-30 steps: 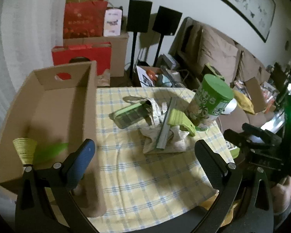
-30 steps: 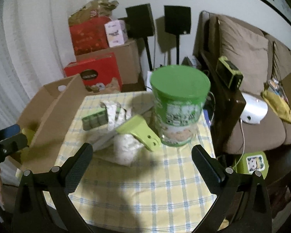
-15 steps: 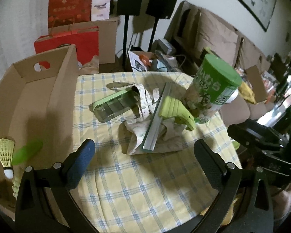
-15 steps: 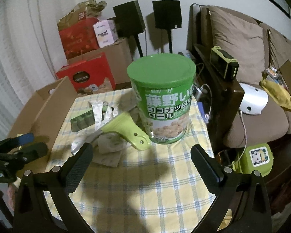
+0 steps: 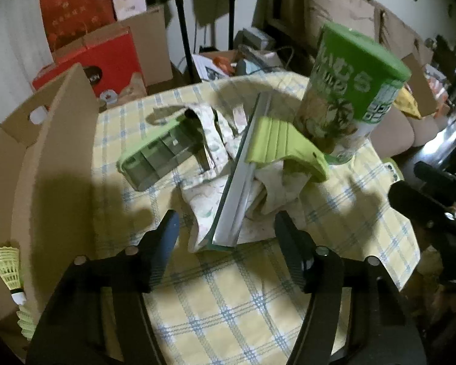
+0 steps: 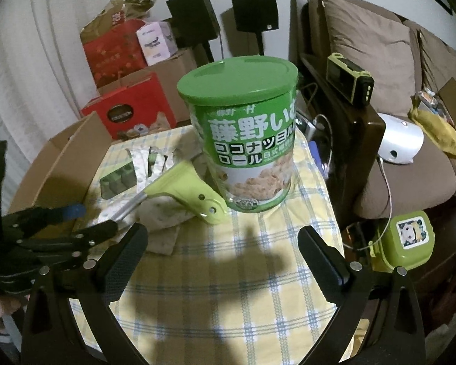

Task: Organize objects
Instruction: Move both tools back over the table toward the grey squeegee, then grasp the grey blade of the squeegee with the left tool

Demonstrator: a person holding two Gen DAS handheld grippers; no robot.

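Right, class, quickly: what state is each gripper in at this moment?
Left gripper: open, holding nothing, its fingers either side of the squeegee end.
Right gripper: open, holding nothing, facing the green can.

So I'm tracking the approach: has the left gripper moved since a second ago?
Yes. The left gripper has moved right, away from the box, toward the squeegee.

The crumpled white patterned cloth (image 5: pixel 276 188) is partly hidden under the long silver squeegee with a green handle (image 5: pixel 243 176). The brown cardboard box (image 5: pixel 30 167) is cut off at the left edge.
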